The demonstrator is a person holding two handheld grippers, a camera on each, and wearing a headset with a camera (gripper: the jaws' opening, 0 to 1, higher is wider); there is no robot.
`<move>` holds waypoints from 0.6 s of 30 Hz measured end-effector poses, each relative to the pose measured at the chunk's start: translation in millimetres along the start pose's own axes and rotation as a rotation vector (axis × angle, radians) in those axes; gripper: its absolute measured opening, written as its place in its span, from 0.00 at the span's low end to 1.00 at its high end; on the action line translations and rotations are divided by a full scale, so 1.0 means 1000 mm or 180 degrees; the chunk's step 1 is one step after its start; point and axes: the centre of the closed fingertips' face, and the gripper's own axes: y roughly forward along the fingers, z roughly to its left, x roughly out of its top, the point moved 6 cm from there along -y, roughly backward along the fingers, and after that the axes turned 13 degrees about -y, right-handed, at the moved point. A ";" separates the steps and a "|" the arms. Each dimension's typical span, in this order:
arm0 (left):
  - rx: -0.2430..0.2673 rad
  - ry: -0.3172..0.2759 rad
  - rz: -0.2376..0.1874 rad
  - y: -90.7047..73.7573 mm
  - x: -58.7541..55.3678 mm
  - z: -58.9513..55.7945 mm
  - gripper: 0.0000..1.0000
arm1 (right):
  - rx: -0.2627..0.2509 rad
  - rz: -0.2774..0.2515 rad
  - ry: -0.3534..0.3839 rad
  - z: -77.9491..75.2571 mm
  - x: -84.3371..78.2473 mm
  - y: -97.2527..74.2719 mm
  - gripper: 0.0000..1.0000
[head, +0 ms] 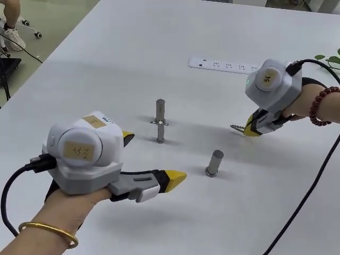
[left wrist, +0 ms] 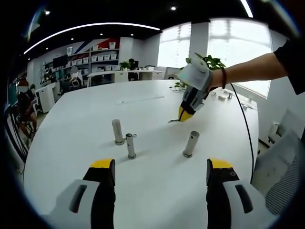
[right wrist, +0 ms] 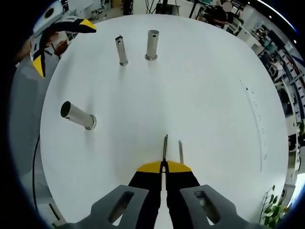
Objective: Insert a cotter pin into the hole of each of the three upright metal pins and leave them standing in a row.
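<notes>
Right gripper (right wrist: pixel 163 165) pinches one cotter pin (right wrist: pixel 165 145); left gripper (left wrist: pixel 161 166) gapes before three upright metal pins (left wrist: pixel 191 143).

A long white power strip (head: pixel 223 66) lies on the far side of the broad white workbench (head: pixel 106 48); a green leafy plant (head: pixel 333 60) stands at its far right edge, bright windows (left wrist: pixel 174 47) beyond.

White table (head: pixel 106 64); three metal pins (left wrist: pixel 191 143) upright; power strip (head: pixel 223 65) at far side.

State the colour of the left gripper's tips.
Yellow, on the left gripper, clearest in the left gripper view.
</notes>
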 end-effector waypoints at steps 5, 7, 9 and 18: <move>-0.0089 -0.0055 -0.0027 0.000 0.002 -0.004 0.68 | -0.0097 -0.0165 -0.0261 0.002 0.011 -0.003 0.00; -0.0096 -0.0081 -0.0030 0.000 0.003 -0.004 0.66 | -0.0130 -0.0242 -0.0347 0.004 0.016 -0.006 0.00; -0.0107 -0.0089 -0.0055 0.002 0.007 -0.005 0.65 | -0.0160 -0.0318 -0.0473 0.004 0.021 -0.007 0.00; -0.0210 -0.0195 -0.0090 0.013 0.022 -0.009 0.49 | -0.0218 -0.0479 -0.0715 0.016 0.037 -0.017 0.00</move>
